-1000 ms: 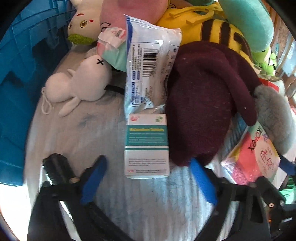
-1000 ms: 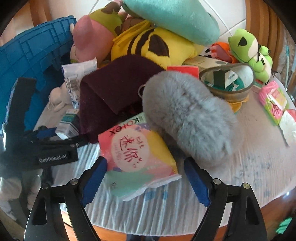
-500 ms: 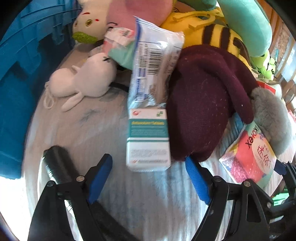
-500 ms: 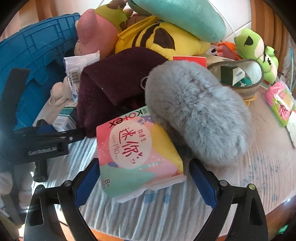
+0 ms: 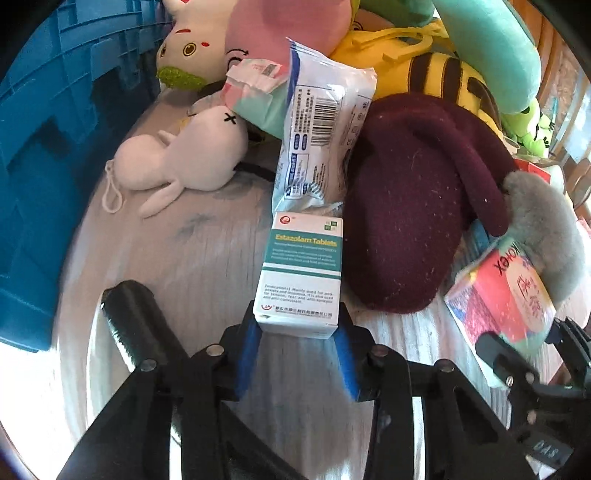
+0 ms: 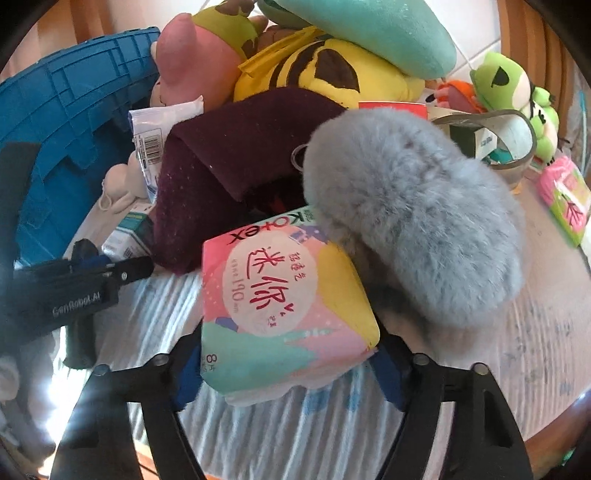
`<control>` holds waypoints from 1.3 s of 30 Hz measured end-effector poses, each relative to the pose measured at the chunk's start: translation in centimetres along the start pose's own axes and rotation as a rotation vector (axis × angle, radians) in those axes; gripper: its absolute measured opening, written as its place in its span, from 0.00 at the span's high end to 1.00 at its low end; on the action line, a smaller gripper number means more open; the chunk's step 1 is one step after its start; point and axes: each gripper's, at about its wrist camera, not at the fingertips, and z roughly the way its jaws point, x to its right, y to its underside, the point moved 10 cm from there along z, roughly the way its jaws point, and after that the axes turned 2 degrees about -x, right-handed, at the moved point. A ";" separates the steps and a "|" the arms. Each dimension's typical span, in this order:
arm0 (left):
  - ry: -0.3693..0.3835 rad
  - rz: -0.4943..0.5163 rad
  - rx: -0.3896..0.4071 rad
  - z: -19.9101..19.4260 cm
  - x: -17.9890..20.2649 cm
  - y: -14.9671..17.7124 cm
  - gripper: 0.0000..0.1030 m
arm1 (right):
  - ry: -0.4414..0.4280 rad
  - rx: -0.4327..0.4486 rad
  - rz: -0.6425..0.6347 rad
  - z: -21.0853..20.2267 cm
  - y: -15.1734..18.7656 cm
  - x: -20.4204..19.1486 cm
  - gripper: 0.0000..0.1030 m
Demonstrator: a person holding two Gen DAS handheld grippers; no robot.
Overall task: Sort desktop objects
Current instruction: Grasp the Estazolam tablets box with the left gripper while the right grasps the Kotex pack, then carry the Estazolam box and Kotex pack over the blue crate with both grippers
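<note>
My left gripper (image 5: 297, 354) is shut on the near end of a white and teal tablet box (image 5: 301, 273) lying on the table; the box also shows in the right wrist view (image 6: 129, 232). My right gripper (image 6: 288, 376) is shut on a pink Kotex pad pack (image 6: 280, 310), which also shows in the left wrist view (image 5: 506, 295). A maroon cloth (image 5: 406, 206) lies between the two items. A grey fluffy slipper (image 6: 413, 210) leans against the pad pack.
A blue crate (image 5: 48, 155) stands at the left. A white plush (image 5: 184, 155), a white wipes pack (image 5: 321, 133), yellow striped plush (image 6: 325, 70), teal plush (image 6: 369, 29) and green frog (image 6: 517, 96) crowd the back. A bowl (image 6: 517, 162) with boxes sits at the right.
Both grippers moved forward and closed: the left on the tablet box, the right on the Kotex pack.
</note>
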 end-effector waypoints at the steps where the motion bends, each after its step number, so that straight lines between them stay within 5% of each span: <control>1: 0.001 -0.001 0.004 -0.4 0.0 0.0 0.64 | -0.007 0.004 -0.003 -0.3 -0.2 -0.2 0.30; 27: -0.034 -0.093 0.308 -19.3 -3.4 -9.5 0.64 | -0.154 0.299 -0.188 -14.7 -15.0 -8.1 0.30; 39: -0.120 -0.170 0.503 -30.1 -9.5 -12.4 0.64 | -0.280 0.443 -0.333 -21.6 -20.4 -16.9 0.30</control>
